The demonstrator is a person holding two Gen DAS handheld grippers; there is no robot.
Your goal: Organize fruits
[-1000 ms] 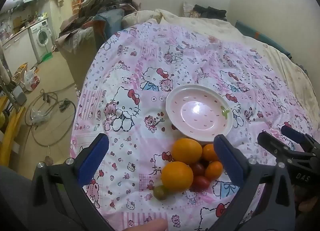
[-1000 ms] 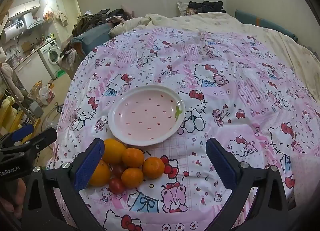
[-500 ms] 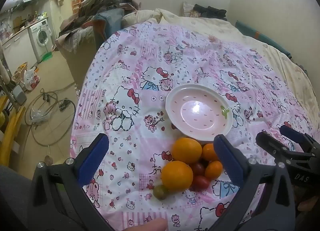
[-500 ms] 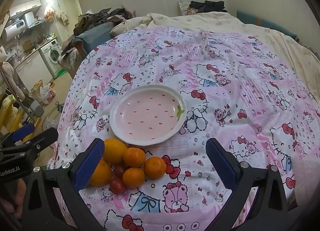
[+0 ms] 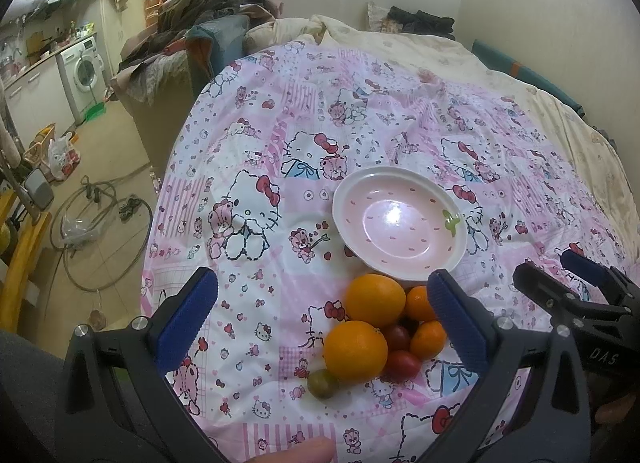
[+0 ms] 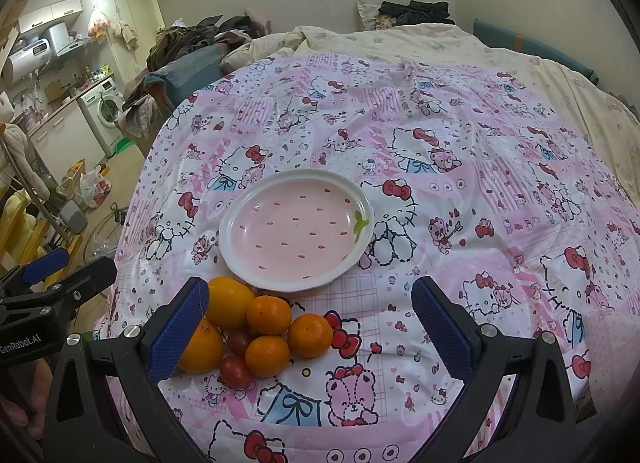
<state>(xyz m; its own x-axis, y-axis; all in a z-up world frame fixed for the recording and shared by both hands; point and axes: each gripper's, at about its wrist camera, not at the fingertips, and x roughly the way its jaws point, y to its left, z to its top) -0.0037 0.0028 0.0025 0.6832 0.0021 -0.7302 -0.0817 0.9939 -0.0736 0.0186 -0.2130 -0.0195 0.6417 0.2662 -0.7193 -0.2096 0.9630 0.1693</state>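
A pink strawberry-pattern plate (image 5: 400, 199) (image 6: 240, 239) lies empty on the cartoon-cat bedspread. Just in front of it sits a pile of fruit: two large oranges (image 5: 355, 350) (image 6: 230, 301), three small mandarins (image 6: 310, 335) (image 5: 428, 338), red cherry tomatoes (image 5: 403, 363) (image 6: 235, 371) and one greenish tomato (image 5: 322, 383). My left gripper (image 5: 320, 325) hovers open above the pile, nothing between its fingers. My right gripper (image 6: 310, 329) is open too, hanging over the right side of the pile. Each gripper shows at the edge of the other's view.
The bedspread (image 6: 460, 167) covers a bed with a cream duvet (image 6: 400, 39) behind. Clothes are heaped at the far left (image 5: 192, 23). The bed's left edge drops to a floor with hoses (image 5: 100, 231), bags and a washing machine (image 5: 84, 75).
Both grippers stay open and nearly still. The right wrist view has crept slightly forward and right, so the plate and fruit sit a little further right in it.
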